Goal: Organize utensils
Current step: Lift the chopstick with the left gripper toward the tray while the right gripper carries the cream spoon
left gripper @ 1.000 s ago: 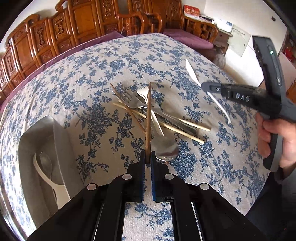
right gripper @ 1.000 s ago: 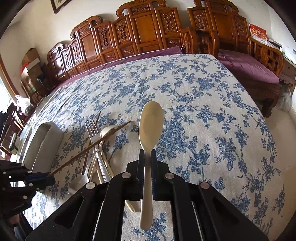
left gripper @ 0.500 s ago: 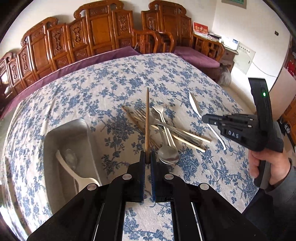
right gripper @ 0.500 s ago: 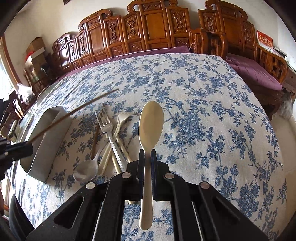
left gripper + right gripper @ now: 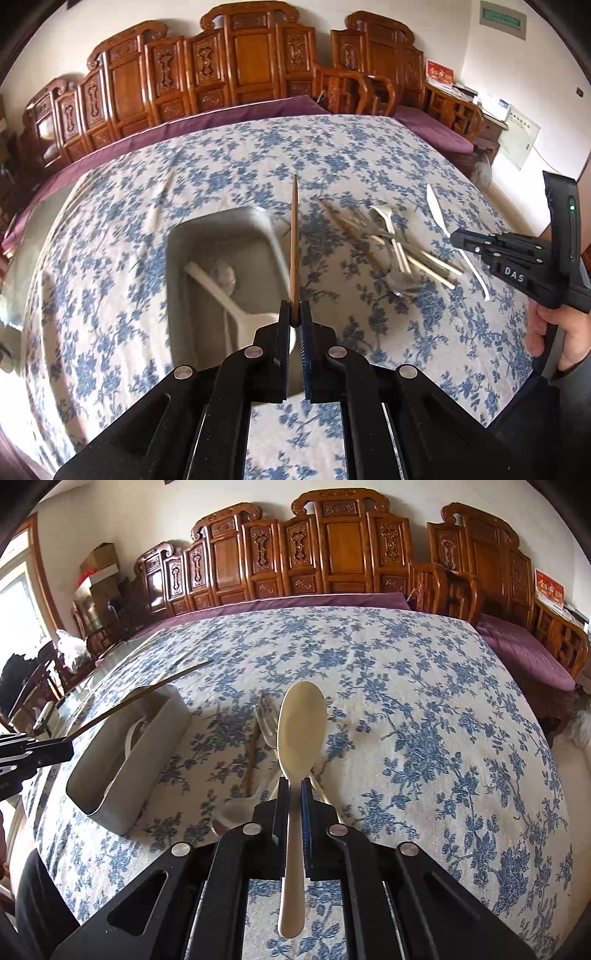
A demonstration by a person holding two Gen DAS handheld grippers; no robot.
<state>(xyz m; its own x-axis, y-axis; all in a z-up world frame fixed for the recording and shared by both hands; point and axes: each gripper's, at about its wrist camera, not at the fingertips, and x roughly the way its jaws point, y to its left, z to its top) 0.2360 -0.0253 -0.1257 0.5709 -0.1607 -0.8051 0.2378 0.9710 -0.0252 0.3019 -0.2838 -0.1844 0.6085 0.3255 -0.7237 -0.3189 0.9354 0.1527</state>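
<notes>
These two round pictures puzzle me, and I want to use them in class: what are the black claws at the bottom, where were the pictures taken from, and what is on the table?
No robot here: a person holds a two-finger gripper in each hand, and each gripper carries a wide-angle camera looking along its fingers. That explains the round, bent pictures.

In the left camera's view, the left gripper is shut on a brown chopstick, held above a grey tray that already contains a white spoon. To its right you see the right gripper from outside.

In the right camera's view, the right gripper is shut on a cream spoon.

On the floral tablecloth lies a pile of utensils: forks, spoons, chopsticks.
</notes>
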